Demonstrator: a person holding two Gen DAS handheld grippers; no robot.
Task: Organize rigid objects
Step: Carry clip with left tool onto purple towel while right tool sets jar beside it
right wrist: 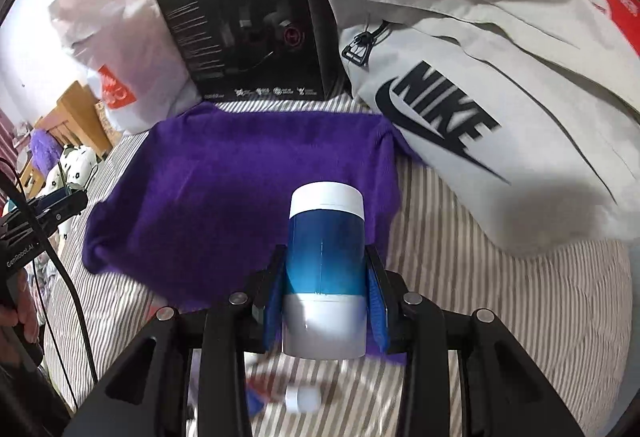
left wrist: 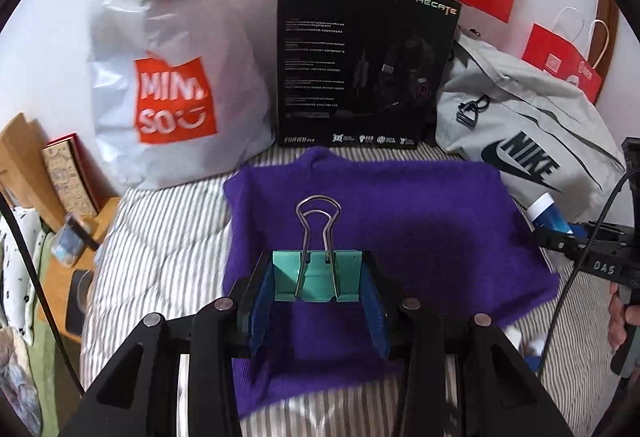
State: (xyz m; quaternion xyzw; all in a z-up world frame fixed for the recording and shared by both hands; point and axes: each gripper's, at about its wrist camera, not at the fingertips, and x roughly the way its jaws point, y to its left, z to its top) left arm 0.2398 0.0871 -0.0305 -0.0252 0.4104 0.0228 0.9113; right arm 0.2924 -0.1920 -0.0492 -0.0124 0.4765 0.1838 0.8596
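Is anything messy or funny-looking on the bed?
A little. The purple cloth lies rumpled and crooked on the striped bedding, and a small white-capped thing lies on its side near the right tongs, too blurry to name. Nothing looks spilled or broken.

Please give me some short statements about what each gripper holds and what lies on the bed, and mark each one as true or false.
1. The left gripper is shut on a teal binder clip. True.
2. The right gripper is empty. False: it is shut on a blue and white bottle.
3. A purple cloth lies on the striped bedding. True.
4. The black headset box lies flat on the purple cloth. False: it stands upright behind the cloth.
5. The grey Nike bag is right of the box. True.
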